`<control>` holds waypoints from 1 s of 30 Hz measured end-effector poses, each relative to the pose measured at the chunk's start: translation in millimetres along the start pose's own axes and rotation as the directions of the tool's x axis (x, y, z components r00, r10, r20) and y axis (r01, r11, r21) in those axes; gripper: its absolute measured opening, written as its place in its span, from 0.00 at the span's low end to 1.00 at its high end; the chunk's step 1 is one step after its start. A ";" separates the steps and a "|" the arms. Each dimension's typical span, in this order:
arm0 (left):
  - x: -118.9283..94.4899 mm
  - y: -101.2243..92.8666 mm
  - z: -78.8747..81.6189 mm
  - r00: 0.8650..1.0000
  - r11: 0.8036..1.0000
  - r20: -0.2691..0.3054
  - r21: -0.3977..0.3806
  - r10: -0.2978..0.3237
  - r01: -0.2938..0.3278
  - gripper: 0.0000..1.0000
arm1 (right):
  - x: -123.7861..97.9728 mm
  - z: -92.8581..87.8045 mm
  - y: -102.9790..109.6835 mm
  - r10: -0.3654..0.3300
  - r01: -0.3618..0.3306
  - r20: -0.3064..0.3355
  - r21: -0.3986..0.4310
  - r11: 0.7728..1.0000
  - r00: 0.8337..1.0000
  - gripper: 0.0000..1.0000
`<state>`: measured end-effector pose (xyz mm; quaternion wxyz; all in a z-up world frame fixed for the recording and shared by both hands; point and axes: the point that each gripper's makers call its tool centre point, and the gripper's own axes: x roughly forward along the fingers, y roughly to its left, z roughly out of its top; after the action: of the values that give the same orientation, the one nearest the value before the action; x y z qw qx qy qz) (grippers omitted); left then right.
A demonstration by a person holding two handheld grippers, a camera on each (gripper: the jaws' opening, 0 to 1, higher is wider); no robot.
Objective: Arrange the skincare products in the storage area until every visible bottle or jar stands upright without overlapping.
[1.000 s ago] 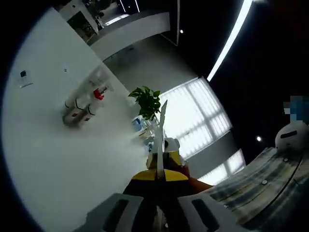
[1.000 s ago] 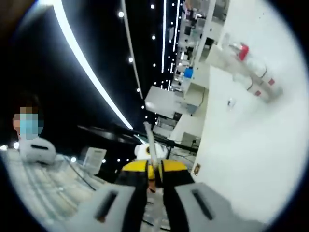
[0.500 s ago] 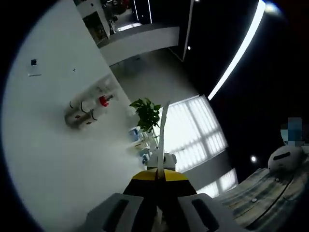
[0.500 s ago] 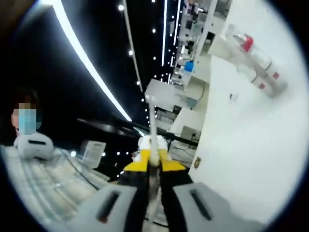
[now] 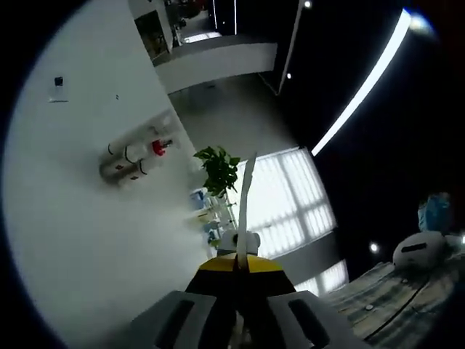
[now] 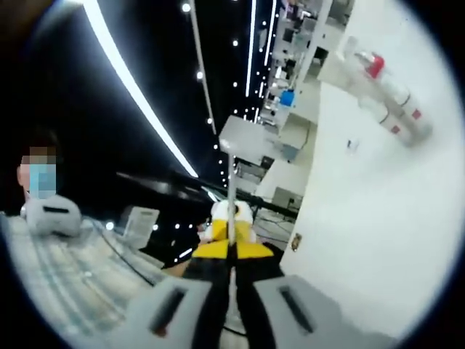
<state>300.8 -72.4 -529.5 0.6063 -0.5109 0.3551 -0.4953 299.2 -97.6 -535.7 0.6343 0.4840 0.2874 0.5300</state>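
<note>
Compared with a second ago, both cameras have swung a little: in the left gripper view the cluster of bottles [image 5: 134, 156] now sits slightly higher and smaller in the picture, and the person's striped sleeve [image 5: 396, 302] has slid lower toward the right edge. In the right gripper view the other gripper's yellow tip sits more centred than before. The bottles themselves appear unmoved on the table.

The left gripper [image 5: 242, 218] has its two jaws pressed together, forming one thin pale blade pointing up the middle of the view. It holds nothing. The right gripper [image 6: 230, 211] is likewise fully closed and empty, its jaws meeting in a narrow line.

The skincare products lie as a tight bundle on a plain white table [image 5: 73, 240], well apart from both grippers. In the left gripper view they appear as several slim cylinders side by side and touching: one silvery-grey, others white or clear with dark bands, and one with a red cap [image 5: 158, 147]. In the right gripper view the same bundle [image 6: 389, 105] shows pale, translucent tubes with a red cap at one end and small red marks on the bodies. The views are so tilted that I cannot tell whether they stand or lie on the table.

A green potted plant [image 5: 218, 169] stands beyond the table, before bright window blinds [image 5: 287, 200].
</note>
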 end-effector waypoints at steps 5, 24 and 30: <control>0.3 -6.2 1.1 0.999 0.999 0.026 -0.026 -0.030 0.031 0.02 | 4.1 -3.5 4.3 0.018 -0.018 0.007 -0.003 1.000 1.000 0.11; 12.2 1.4 -23.5 0.992 0.994 -0.121 0.107 0.025 -0.012 0.02 | -4.1 -12.0 8.7 0.021 -0.021 -0.010 0.007 1.000 1.000 0.00; 9.4 -2.7 -20.6 0.993 0.996 -0.116 0.089 0.011 -0.001 0.02 | -0.3 -9.9 13.3 0.041 -0.041 -0.004 0.012 0.999 0.999 0.01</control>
<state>283.2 -86.9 -530.8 0.6082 -0.4524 0.3690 -0.5378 285.1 -95.1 -527.2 0.6196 0.4923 0.2819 0.5424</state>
